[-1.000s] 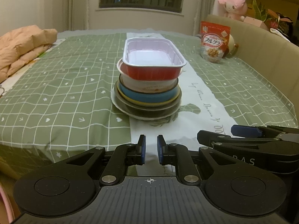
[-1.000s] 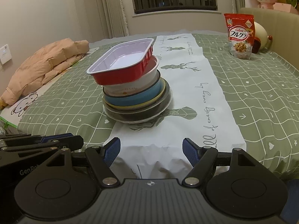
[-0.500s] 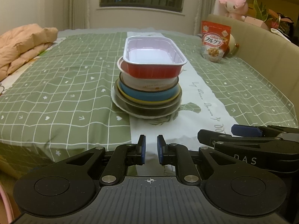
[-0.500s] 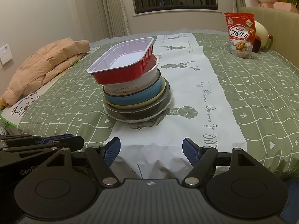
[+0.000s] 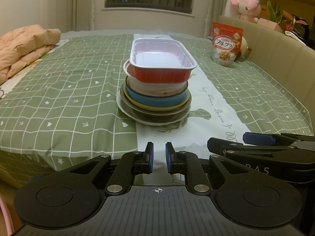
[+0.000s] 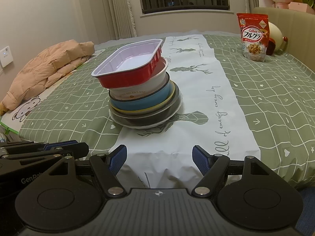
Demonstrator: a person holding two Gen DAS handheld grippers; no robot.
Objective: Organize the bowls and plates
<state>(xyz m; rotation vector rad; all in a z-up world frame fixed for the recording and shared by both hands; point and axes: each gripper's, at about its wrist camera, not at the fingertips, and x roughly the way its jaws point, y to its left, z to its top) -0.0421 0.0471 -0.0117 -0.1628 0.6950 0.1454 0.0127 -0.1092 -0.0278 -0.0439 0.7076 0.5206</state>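
Red on the outside and pale lilac inside, a rectangular foil tray (image 5: 161, 63) tops a leaning stack of dishes at the middle of the counter (image 5: 59, 90). Under it sits a white bowl (image 5: 157, 88) with lettering on its side, then a blue bowl (image 5: 157, 99), a yellow-rimmed plate (image 6: 143, 110), a dark grey plate (image 5: 157, 114) and a white plate (image 5: 126, 112) at the bottom. The stack rests on a white table runner (image 6: 196, 90) printed with deer and script, laid over a green checked tablecloth.

The left gripper (image 5: 158, 158) hangs short of the counter's near edge with its blue pads (image 5: 150, 157) drawn nearly together and nothing between them. The right gripper (image 6: 159, 161) is just beside it, level with it, jaws standing moderately wide and empty, its blue pads (image 6: 118, 158) framing the runner's near end. Both are well apart from the stack.

A red cereal bag (image 6: 254, 37) stands upright at the far right of the counter, and a peach padded jacket (image 6: 47, 68) lies bunched at the far left. A pink plush toy (image 5: 246, 5) sits on the ledge behind.
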